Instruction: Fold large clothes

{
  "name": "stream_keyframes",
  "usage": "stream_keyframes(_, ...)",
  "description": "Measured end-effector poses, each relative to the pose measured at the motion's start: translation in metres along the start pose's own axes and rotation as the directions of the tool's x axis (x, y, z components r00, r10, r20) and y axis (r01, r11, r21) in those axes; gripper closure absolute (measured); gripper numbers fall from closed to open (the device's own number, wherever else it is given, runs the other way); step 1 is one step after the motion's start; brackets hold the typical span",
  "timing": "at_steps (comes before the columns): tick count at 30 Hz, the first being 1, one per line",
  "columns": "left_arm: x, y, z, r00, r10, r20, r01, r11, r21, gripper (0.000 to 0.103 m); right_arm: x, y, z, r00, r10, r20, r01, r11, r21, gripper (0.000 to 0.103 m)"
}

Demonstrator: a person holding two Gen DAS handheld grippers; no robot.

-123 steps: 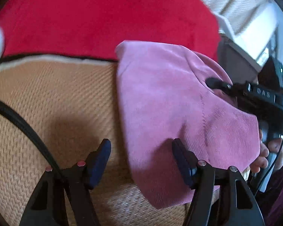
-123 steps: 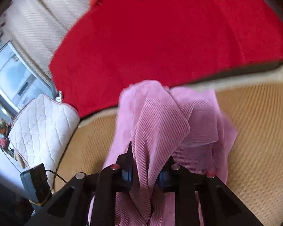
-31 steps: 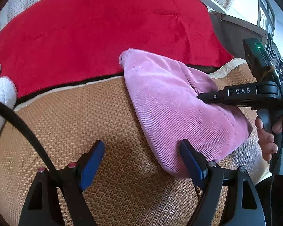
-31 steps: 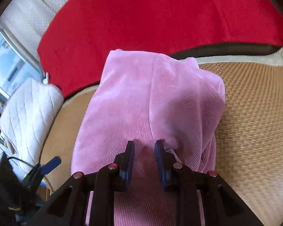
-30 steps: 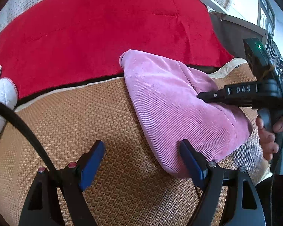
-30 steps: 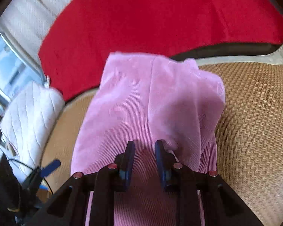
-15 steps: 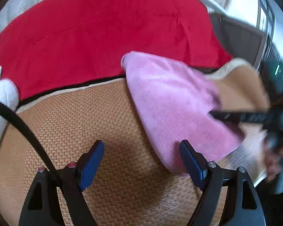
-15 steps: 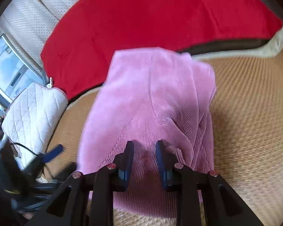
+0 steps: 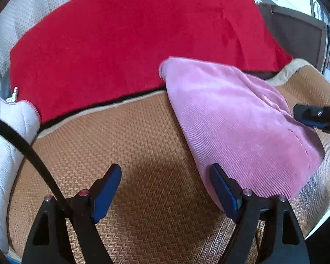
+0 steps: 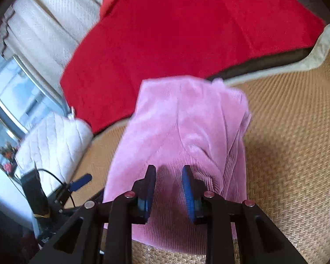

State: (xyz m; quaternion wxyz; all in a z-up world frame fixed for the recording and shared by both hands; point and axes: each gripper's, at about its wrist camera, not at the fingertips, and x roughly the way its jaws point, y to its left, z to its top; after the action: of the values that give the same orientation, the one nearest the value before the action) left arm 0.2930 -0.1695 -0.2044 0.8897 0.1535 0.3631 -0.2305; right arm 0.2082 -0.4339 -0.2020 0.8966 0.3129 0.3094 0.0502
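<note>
A folded pink corduroy garment (image 9: 235, 118) lies on the woven tan mat (image 9: 125, 145), its far end reaching the red blanket. My left gripper (image 9: 165, 176) hovers open and wide over the mat just left of the garment's near corner, holding nothing. In the right wrist view the garment (image 10: 182, 118) fills the middle, with layered folds along its right side. My right gripper (image 10: 169, 176) hangs above its near end, jaws a narrow gap apart with no cloth pinched between them. The right gripper's tip (image 9: 301, 115) also shows at the garment's right edge.
A red blanket (image 9: 132, 37) covers the back of the seat. A white quilted cushion (image 10: 52, 140) sits at the mat's left end. A cable (image 9: 28, 151) crosses the left wrist view. A window (image 10: 15, 96) lies to the far left.
My right gripper has drawn back toward the garment's near end and slid to the right edge of the left wrist view; the hand holding it is out of sight. The left gripper has stayed put.
</note>
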Motion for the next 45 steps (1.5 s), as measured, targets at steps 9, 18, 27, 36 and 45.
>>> stream_keyframes(9,-0.003,-0.012,-0.002,0.998,0.06,0.023,-0.061,0.998,0.03,0.02,0.034,-0.002,-0.012,0.988,-0.072,-0.134,0.068,0.997,-0.034,0.074)
stream_keyframes(18,-0.013,-0.013,-0.002,0.995,0.086,0.056,-0.088,0.995,0.042,0.02,0.009,0.001,-0.008,0.998,-0.052,-0.036,0.052,0.999,-0.006,0.074)
stream_keyframes(27,-0.027,-0.015,0.0,0.986,0.114,0.119,-0.123,0.99,0.064,0.02,0.005,0.009,-0.001,0.998,-0.049,0.037,0.05,0.999,-0.017,0.075)
stream_keyframes(36,-0.009,-0.014,0.002,0.998,0.052,0.046,-0.054,0.998,0.026,0.019,0.031,-0.006,-0.004,0.996,-0.062,-0.07,0.062,0.998,0.006,0.074)
stream_keyframes(45,-0.04,0.017,0.01,0.984,0.055,0.169,-0.033,0.991,-0.132,0.017,-0.004,-0.001,0.003,0.997,-0.043,0.063,0.042,0.999,0.023,0.073)
